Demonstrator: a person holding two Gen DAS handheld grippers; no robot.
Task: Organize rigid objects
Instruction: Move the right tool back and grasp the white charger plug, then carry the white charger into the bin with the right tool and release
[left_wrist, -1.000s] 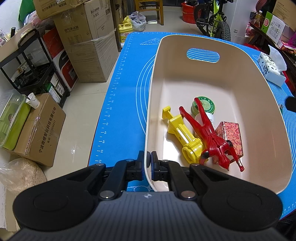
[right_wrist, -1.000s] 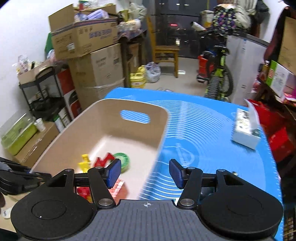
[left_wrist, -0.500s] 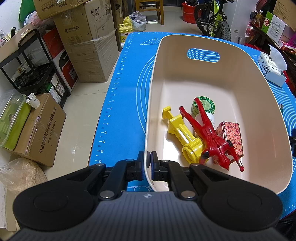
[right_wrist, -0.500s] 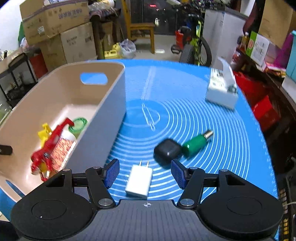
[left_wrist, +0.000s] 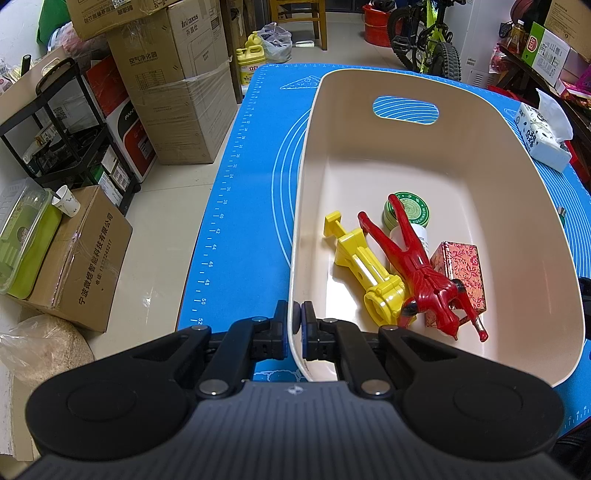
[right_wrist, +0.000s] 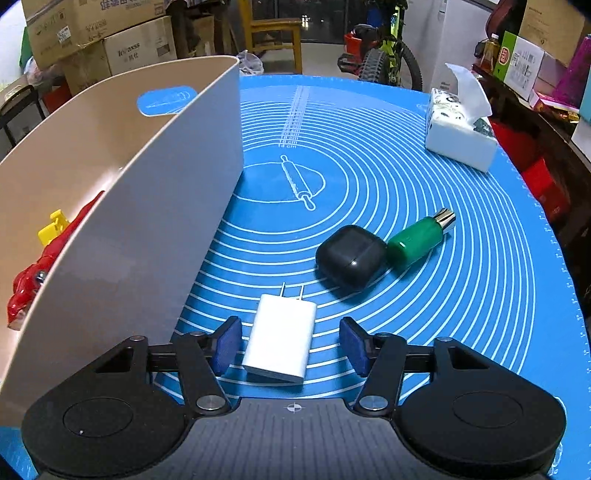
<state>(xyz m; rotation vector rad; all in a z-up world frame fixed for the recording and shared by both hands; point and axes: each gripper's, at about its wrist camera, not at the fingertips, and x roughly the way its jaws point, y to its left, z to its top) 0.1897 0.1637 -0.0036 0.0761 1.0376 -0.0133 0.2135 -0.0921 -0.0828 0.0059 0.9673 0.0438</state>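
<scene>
We kept our left gripper (left_wrist: 294, 321) clenched on the near rim of the cream bin (left_wrist: 436, 155), one pad inside the wall and one outside, and nothing in that view had shifted since the earlier frames: the yellow tool (left_wrist: 364, 267), the red figure (left_wrist: 417, 266), the green tin (left_wrist: 408, 210) at its 12 o'clock and the red patterned box (left_wrist: 460, 275) at its 3 o'clock lay just where they had been on the bin floor. The change was all on the right! A second before, our right gripper (right_wrist: 290, 343) had looked out high over the bin and the room; half a second before, the white charger (right_wrist: 280, 338) had shown small between the fingers; now we had dropped low to the blue mat (right_wrist: 461, 295) and the charger filled the gap. The jaws were closing around it, the blue pads (right_wrist: 227, 343) flanking its sides but not yet pressing, with mat visible on either side of it. The charger lay flat on the mat, prongs toward 12 o'clock, just beside the bin's outer wall at its 9 o'clock. The black earbud case (right_wrist: 351, 256) sat at the charger's 1 o'clock, touching the green cylinder (right_wrist: 417, 242) at its own 2 o'clock. The tissue box (right_wrist: 460, 136) stood well apart near the mat's far right edge.
</scene>
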